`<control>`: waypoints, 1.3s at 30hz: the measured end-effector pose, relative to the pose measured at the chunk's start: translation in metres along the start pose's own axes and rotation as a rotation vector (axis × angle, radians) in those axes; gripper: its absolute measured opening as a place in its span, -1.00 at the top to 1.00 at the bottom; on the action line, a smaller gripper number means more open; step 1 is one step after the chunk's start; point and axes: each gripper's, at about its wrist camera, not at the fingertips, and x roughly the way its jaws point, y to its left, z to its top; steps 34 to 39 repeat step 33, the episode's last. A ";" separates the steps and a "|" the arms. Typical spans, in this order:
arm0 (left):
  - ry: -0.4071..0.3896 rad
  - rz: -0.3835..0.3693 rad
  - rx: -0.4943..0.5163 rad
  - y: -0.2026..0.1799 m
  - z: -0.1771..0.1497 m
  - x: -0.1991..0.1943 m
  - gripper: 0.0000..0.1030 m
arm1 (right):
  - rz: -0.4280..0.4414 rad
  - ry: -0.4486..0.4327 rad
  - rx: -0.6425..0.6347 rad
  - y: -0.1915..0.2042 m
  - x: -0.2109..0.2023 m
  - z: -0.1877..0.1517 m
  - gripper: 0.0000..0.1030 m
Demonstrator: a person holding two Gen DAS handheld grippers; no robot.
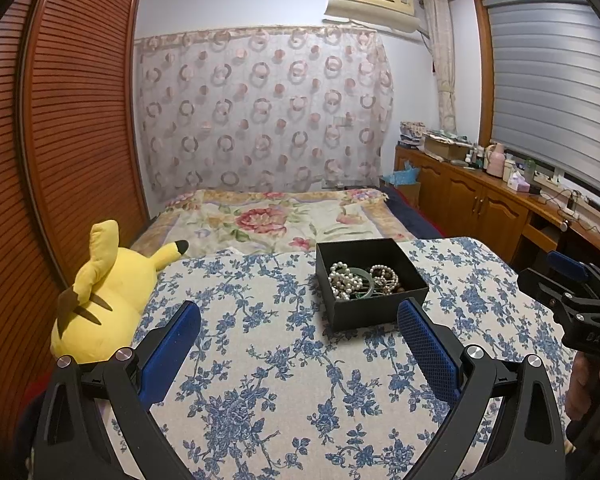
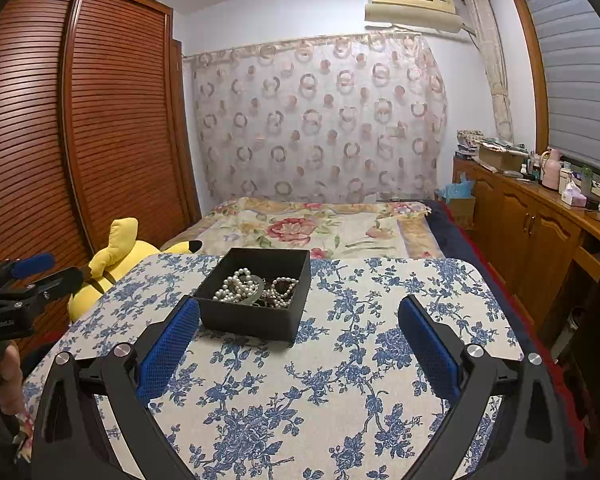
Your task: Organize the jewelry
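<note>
Jewelry [image 1: 360, 279] fills black box [image 1: 374, 308] mid-cloth, both tools spread, apart from it

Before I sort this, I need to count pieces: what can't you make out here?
- Jewelry pile, both views: strands overlap; count unclear.
- black box, right wrist view: its near wall hides the bottom pieces.
- Dark beads: too small to identify.
- Right tool, left wrist view: seen side-on, cut by the edge.
</note>
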 end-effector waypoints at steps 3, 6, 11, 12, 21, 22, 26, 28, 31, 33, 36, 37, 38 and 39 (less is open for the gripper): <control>0.000 0.002 0.002 0.000 0.000 0.000 -0.85 | 0.000 0.000 0.001 0.000 0.000 0.000 -0.95; -0.002 0.001 0.001 -0.001 0.000 0.000 -0.85 | 0.000 0.001 0.002 0.000 0.000 0.000 -0.95; -0.004 0.003 0.001 -0.001 0.001 -0.001 -0.85 | 0.000 0.000 0.001 0.000 0.000 0.000 -0.95; -0.004 0.001 0.001 -0.001 0.001 -0.001 -0.85 | 0.000 0.000 0.001 0.000 0.000 0.000 -0.95; -0.004 0.002 0.002 -0.001 0.001 -0.001 -0.85 | 0.001 0.000 0.000 0.000 0.000 0.000 -0.95; -0.004 0.002 0.002 -0.001 0.001 -0.001 -0.85 | 0.000 0.000 0.000 0.000 0.000 0.000 -0.95; -0.005 0.002 0.001 -0.001 0.001 -0.001 -0.85 | 0.000 0.000 0.000 0.000 0.000 0.000 -0.95; -0.005 0.004 0.001 -0.001 0.001 -0.001 -0.85 | 0.000 0.000 0.001 0.000 0.000 0.000 -0.95; -0.005 0.001 0.000 -0.002 0.001 -0.001 -0.85 | 0.000 0.000 0.001 0.000 0.000 0.000 -0.95; -0.006 0.002 0.002 -0.001 0.001 -0.001 -0.85 | 0.000 0.000 0.001 0.000 0.000 0.000 -0.95; -0.006 0.002 0.002 -0.001 0.001 -0.001 -0.85 | 0.000 0.000 0.001 0.000 0.000 0.000 -0.95; -0.006 0.002 0.002 -0.001 0.001 -0.001 -0.85 | 0.000 0.000 0.001 0.000 0.000 0.000 -0.95; -0.006 0.002 0.002 -0.001 0.001 -0.001 -0.85 | 0.000 0.000 0.001 0.000 0.000 0.000 -0.95; -0.006 0.002 0.002 -0.001 0.001 -0.001 -0.85 | 0.000 0.000 0.001 0.000 0.000 0.000 -0.95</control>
